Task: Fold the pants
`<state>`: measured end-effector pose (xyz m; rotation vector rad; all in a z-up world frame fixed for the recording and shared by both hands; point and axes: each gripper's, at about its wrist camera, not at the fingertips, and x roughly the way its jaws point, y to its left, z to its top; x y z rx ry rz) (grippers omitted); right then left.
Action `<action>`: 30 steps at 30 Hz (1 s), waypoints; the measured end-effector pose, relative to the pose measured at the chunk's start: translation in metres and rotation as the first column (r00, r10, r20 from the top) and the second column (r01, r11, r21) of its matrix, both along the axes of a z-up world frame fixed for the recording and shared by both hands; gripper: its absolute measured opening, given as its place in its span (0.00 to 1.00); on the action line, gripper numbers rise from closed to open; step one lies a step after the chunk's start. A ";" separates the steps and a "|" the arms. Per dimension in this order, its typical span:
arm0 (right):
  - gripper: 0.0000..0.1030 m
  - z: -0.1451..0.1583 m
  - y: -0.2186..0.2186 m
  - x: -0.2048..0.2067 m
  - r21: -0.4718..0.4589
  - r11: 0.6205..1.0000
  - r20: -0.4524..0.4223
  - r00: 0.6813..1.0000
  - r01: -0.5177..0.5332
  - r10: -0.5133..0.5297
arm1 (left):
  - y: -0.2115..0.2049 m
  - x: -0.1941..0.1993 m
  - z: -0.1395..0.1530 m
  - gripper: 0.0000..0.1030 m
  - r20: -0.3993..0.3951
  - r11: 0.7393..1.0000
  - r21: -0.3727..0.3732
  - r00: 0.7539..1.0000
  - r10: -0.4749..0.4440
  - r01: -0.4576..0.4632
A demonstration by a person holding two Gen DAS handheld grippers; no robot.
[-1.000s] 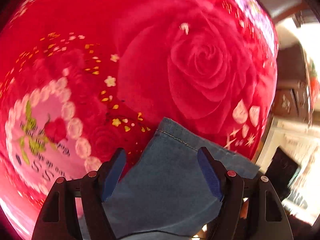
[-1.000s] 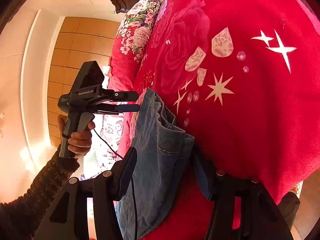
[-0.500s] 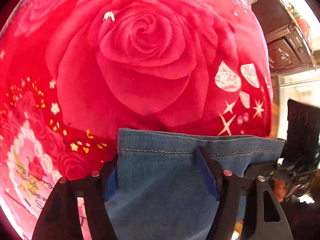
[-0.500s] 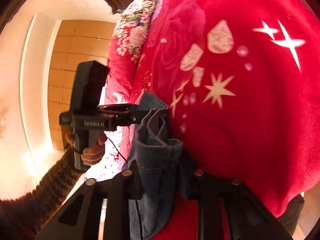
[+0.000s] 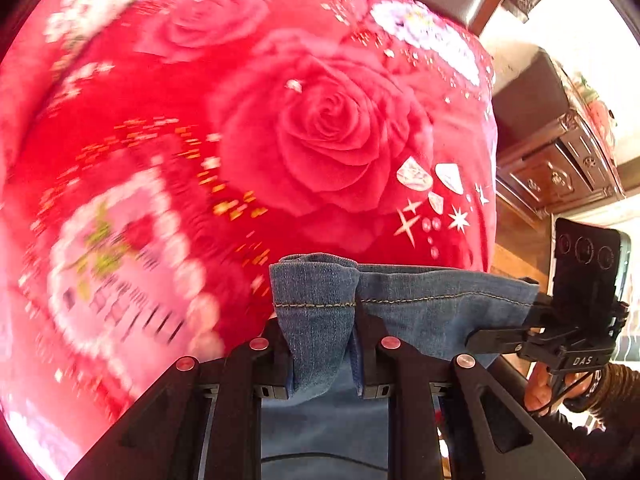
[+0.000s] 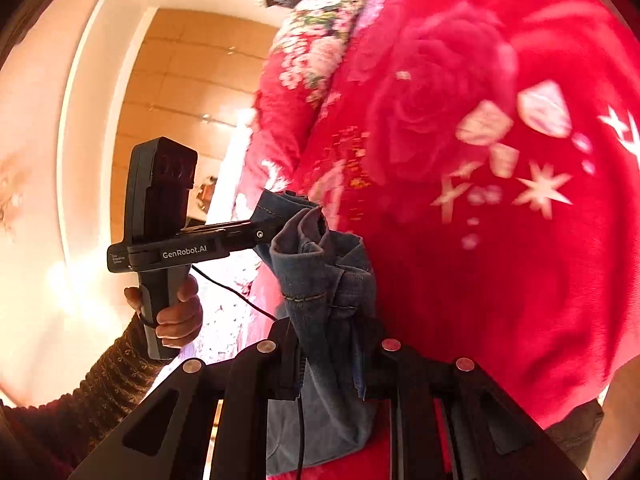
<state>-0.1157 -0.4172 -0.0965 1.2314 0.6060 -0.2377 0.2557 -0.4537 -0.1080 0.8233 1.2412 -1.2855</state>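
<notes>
— Already lifted clear of the bed: how are the denim pants (image 5: 420, 304) seen to be held?

— A stitched hem edge is shown pinched at both ends. The left gripper (image 5: 322, 344) is clamped on one bunched corner of the denim, and the right gripper (image 6: 332, 344) is closed on a gathered wad of the same edge. Neither pair of jaws is seen apart.

— And where is the garment placed against the red rose blanket (image 5: 320, 140)?

— It is held in the air at the near edge of the bed, with the blanket spread beyond it to the far side. The rest of the cloth is seen hanging down below both tools; how much of it rests on the bed cannot be told.

— Which relation is the next move judged to turn on?

— The long axis of the held hem, stretched left to right between the two grippers. The blanket lies straight ahead of both, so the hem is likely to be carried forward and laid down across it. Neither hand is judged nearer, so the edge would have to be kept level and taut, or the bunched right corner may land creased.
</notes>
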 end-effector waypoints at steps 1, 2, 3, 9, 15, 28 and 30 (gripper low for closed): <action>0.17 0.008 0.006 0.008 -0.020 0.999 0.003 1.000 -0.028 0.028 | 0.017 0.002 0.013 0.19 0.008 1.000 -0.006 1.000 0.017 -0.017; 0.17 0.017 0.014 0.018 -0.044 0.997 0.006 0.998 -0.066 0.066 | 0.030 0.005 0.020 0.19 0.014 0.999 -0.009 0.999 0.036 -0.036; 0.18 0.022 0.021 0.024 -0.059 0.993 0.009 0.995 -0.098 0.099 | 0.045 0.009 0.025 0.20 0.020 0.998 -0.008 0.998 0.058 -0.058; 0.21 0.030 0.104 0.083 -0.089 0.921 -0.051 0.926 -0.378 0.375 | 0.141 0.037 0.005 0.31 0.086 0.953 0.133 0.961 0.263 -0.273; 0.48 -0.019 0.197 0.114 -0.009 0.798 -0.251 0.774 -0.602 0.581 | 0.245 0.058 -0.024 0.36 0.038 0.798 0.233 0.825 0.564 -0.556; 0.66 0.036 0.119 0.120 -0.103 0.837 -0.225 0.832 -0.537 0.506 | 0.334 -0.037 -0.057 0.67 -0.366 0.620 0.135 0.543 0.756 -0.773; 0.66 0.035 0.113 0.151 -0.111 0.819 -0.242 0.814 -0.563 0.527 | 0.332 -0.052 -0.070 0.67 -0.387 0.581 0.163 0.490 0.781 -0.797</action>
